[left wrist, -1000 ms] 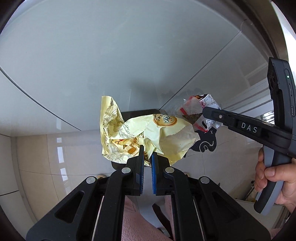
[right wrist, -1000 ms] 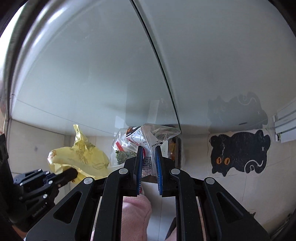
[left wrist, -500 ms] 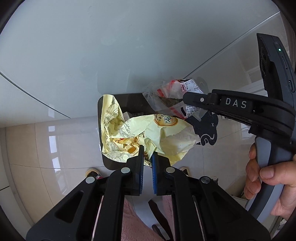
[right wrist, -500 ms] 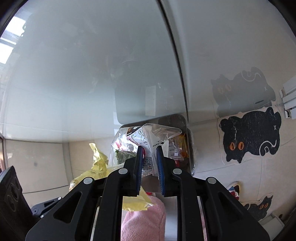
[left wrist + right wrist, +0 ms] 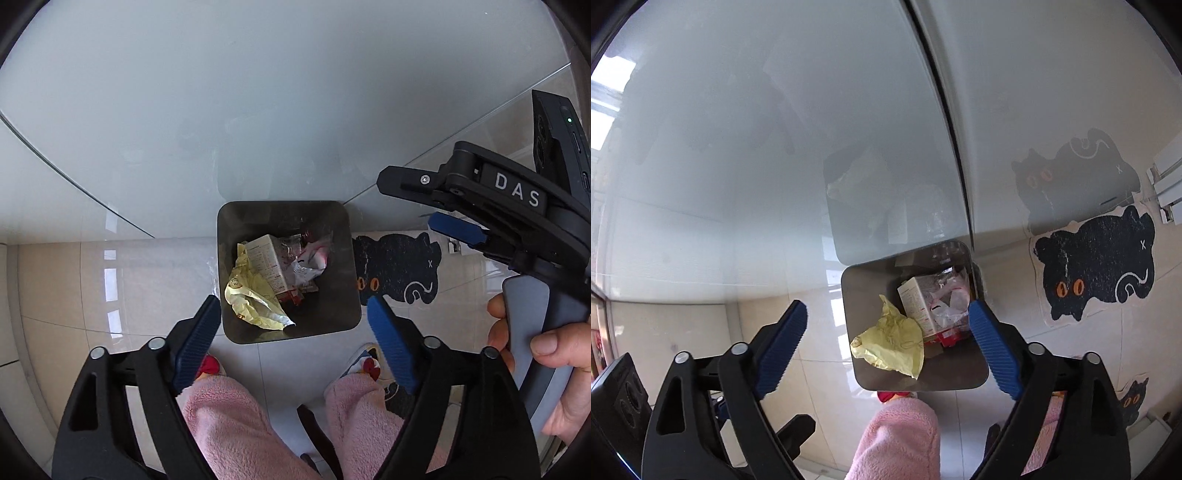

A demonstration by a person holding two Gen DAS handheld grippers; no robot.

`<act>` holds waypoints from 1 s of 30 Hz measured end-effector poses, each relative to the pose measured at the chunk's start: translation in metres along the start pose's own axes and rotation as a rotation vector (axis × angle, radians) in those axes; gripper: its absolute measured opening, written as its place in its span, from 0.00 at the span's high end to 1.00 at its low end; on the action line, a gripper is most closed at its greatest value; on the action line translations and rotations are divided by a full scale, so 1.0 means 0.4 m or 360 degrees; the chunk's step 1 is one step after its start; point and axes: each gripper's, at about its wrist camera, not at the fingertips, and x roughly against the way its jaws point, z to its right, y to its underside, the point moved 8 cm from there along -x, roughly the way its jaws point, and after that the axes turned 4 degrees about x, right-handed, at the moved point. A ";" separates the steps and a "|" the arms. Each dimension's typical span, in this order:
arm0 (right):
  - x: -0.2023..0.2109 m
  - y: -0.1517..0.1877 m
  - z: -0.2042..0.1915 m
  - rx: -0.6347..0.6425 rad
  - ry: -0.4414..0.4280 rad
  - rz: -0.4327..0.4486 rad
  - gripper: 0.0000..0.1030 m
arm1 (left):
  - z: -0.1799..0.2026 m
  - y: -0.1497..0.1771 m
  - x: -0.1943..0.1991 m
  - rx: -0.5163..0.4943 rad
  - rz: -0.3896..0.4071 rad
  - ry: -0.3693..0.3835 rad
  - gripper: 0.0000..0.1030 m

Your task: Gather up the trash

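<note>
Presently, both the left hand-held gripper point(image 5: 291, 325) and right hand-held gripper point(image 5: 888, 328) are being held spread apart, empty, with the bin point(image 5: 343, 295) lying at 12 o'clock.

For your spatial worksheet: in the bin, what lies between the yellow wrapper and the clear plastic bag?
A white carton lies between the yellow wrapper and the clear bag in the bin; both wrist views show it.

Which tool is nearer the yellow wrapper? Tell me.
Hard to separate. The left tool and right tool both hang open above the bin, straddling the yellow wrapper lying inside.
</note>
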 end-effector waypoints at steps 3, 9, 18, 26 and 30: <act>0.029 -0.009 0.009 0.0003 0.0015 0.0006 0.03 | 0.007 -0.006 0.018 0.0014 0.0017 0.0004 0.12; 0.118 -0.018 0.018 0.0067 0.0057 0.0035 0.03 | 0.051 -0.020 0.116 -0.0027 0.0119 -0.0009 0.08; 0.357 -0.006 -0.002 0.0121 0.0014 0.0177 0.03 | 0.134 -0.035 0.308 -0.0173 0.0294 -0.0010 0.08; 0.610 -0.035 -0.053 0.0184 -0.0042 0.0467 0.03 | 0.191 -0.067 0.528 -0.0264 0.0611 0.0047 0.08; 0.729 -0.079 -0.100 0.0290 -0.0051 0.0651 0.03 | 0.215 -0.114 0.649 -0.0271 0.0756 0.0076 0.08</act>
